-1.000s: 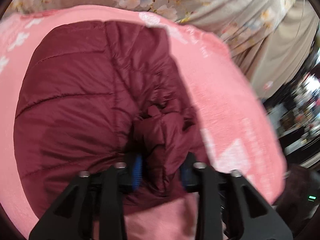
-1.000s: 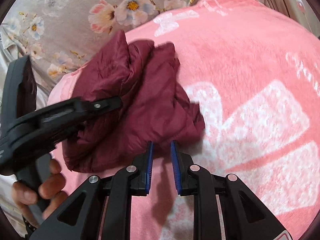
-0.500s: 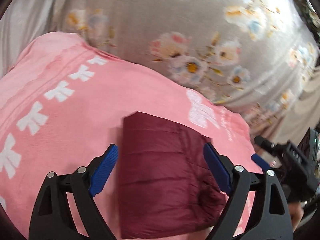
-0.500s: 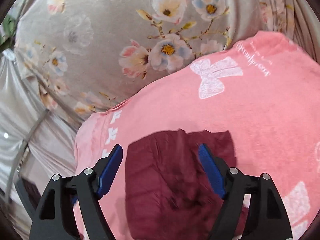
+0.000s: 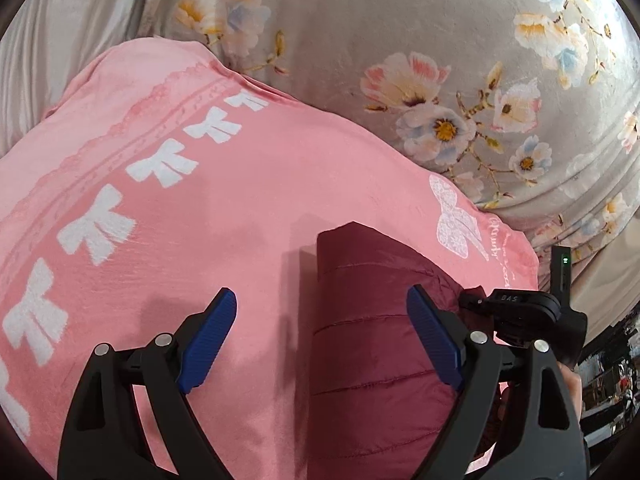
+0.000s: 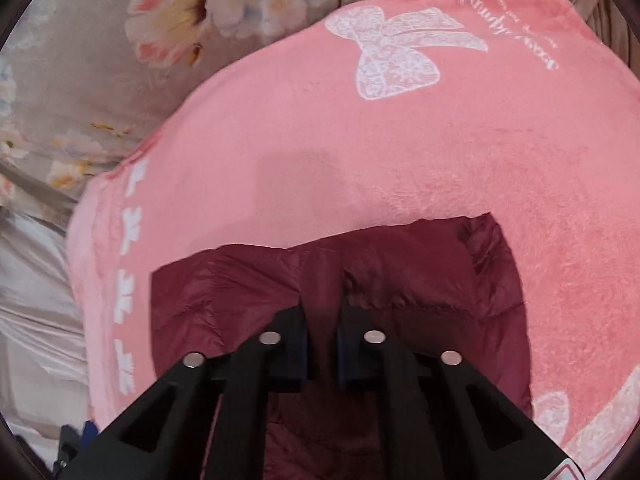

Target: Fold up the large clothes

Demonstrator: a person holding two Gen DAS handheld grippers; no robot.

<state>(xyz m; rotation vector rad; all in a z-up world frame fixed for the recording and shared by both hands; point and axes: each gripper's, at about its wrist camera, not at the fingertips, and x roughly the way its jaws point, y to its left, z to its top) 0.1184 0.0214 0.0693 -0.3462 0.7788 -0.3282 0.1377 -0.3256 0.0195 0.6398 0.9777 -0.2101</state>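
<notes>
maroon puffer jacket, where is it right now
The maroon puffer jacket lies folded on the pink bow-print blanket, low in both wrist views, pinched by the right gripper; the floral sheet lies beyond.

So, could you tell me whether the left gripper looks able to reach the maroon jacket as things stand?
Probably yes. The left gripper is open and empty, and the maroon jacket lies just ahead on the pink blanket, nothing between; the right gripper pinches its far side.

Home bedroom: floral bedsheet, pink bow-print blanket spread on top.

Pink blanket with white bows; grey floral sheet beyond it
</notes>
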